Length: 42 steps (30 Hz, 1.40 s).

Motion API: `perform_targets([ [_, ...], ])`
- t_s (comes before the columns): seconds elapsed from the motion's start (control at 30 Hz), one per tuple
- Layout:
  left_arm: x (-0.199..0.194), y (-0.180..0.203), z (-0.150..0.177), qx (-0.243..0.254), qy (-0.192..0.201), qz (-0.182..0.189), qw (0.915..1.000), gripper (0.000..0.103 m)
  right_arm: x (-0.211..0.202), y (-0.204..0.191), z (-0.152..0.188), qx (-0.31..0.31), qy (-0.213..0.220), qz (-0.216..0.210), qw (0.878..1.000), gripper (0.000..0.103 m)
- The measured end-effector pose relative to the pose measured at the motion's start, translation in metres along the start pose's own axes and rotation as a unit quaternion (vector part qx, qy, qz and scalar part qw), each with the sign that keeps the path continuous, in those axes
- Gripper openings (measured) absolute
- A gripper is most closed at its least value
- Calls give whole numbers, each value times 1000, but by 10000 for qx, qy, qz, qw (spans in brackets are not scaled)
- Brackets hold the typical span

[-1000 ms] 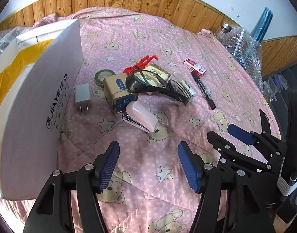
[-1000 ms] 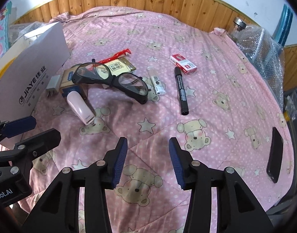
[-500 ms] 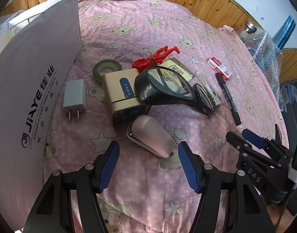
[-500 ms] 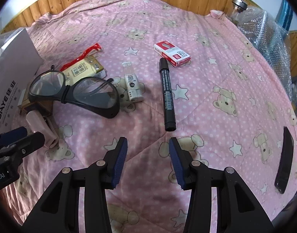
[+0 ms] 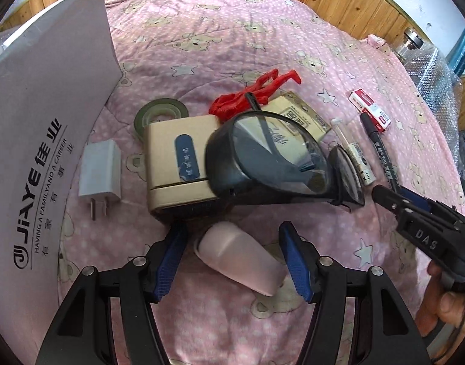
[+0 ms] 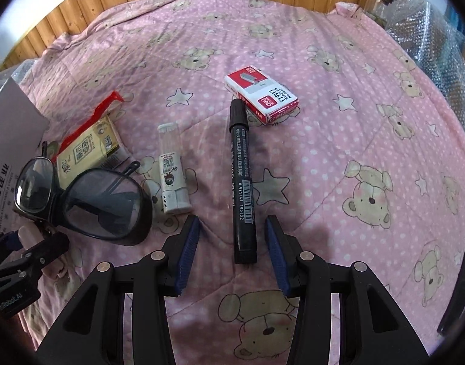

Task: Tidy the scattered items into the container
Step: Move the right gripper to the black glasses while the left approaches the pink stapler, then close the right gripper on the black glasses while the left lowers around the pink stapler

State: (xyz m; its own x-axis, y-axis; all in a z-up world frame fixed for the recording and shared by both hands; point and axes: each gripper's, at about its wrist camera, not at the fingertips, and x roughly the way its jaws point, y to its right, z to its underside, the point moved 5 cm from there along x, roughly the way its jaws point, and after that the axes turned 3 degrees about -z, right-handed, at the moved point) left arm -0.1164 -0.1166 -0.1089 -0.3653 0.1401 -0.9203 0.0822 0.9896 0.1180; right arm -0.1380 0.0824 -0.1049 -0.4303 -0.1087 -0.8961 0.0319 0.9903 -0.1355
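— Lettering first: what can be read?

— The white box (image 5: 44,140) at the left carries "JiAYE" and under it "HAVING A FAMILY AND A CAREER", with Chinese characters alongside. The red staple box (image 6: 261,94) shows "deli" and "STAPLES", seen upside down in the right wrist view. The black marker (image 6: 241,182) has a barcode with the digits 6 971141 195792 and a line of small Chinese print I cannot make out. The right gripper's body reads "DAS" in the left wrist view.

— And the left gripper (image 5: 232,261)?

— Jaws wide, holding nothing. The pink stapler (image 5: 241,258) lies on the pink bear-print quilt (image 6: 339,158) between its two blue pads, slanted, its near end close to the right-hand pad; whether either pad touches it I cannot tell.

— The right gripper (image 6: 232,252)?

— Also wide and empty. The marker's lower end sits between its pads with a gap on both sides, cap pointing away toward the staple box.

— What lies around them?

— Black safety glasses (image 5: 278,167) lean across a tan carton (image 5: 177,164) with a blue oval label, just beyond the stapler. A white plug adapter (image 5: 100,170) lies between the carton and the white box, a roll of green tape (image 5: 161,114) behind the carton. A red plastic piece (image 5: 256,91) and a tan sachet (image 6: 89,149) with a QR code lie by the glasses, and a small white tube (image 6: 173,176) with a clear cap lies between glasses and marker.
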Motion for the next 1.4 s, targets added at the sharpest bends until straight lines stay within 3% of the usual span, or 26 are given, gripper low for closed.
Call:
perform_targets([
  [0.03, -3, -7, 1, -87, 16, -6, 10000, 55, -1, 2, 0, 24, -12, -107, 9999, 28],
  [0.07, -5, -14, 2, -173, 32, -12, 9998, 52, -4, 3, 0, 44, -24, -175, 9998, 25],
  [0.2, -15, -39, 6, -555, 80, 103, 9984, 52, -19, -1, -3, 4, 135, -390, 9991, 26],
  [0.27, -18, -45, 7, -692, 117, 158, 9974, 52, -31, -14, -9, -99, 356, -596, 9975, 44],
  [0.37, -17, -46, 6, -763, 101, 223, 9968, 55, -39, -44, -16, -390, 583, -1028, 9922, 56],
  [0.5, -12, -46, 6, -855, 26, 318, 9958, 56, -21, -77, -17, -995, 481, -1073, 9881, 60],
  [0.57, -10, -45, 4, -807, 61, 332, 9962, 56, -16, -78, -20, -912, 638, -1129, 9874, 61],
  [0.7, -7, -46, 2, -697, 168, 357, 9968, 56, -8, -66, -16, -401, 103, -1601, 9862, 61],
  [0.83, -4, -57, -5, -692, 300, 51, 9971, 56, -9, -75, 10, -630, -690, -1958, 9762, 59],
  [0.87, -4, -58, -6, -712, 304, 62, 9970, 56, -11, -80, 17, -788, -738, -1979, 9743, 59],
  [1.07, -18, -60, 1, -696, 345, 107, 9969, 54, -28, -105, 10, -1467, 21, -1524, 9774, 61],
  [1.17, -26, -64, 10, -693, 376, 73, 9969, 56, -29, -122, 2, -2044, 279, -1300, 9698, 64],
  [1.3, -27, -64, 17, -734, 317, 148, 9967, 62, -15, -132, -6, -2449, 276, -1093, 9630, 65],
  [1.4, -21, -60, 20, -754, 167, 410, 9962, 64, -6, -125, -12, -2219, 129, -1231, 9672, 66],
])
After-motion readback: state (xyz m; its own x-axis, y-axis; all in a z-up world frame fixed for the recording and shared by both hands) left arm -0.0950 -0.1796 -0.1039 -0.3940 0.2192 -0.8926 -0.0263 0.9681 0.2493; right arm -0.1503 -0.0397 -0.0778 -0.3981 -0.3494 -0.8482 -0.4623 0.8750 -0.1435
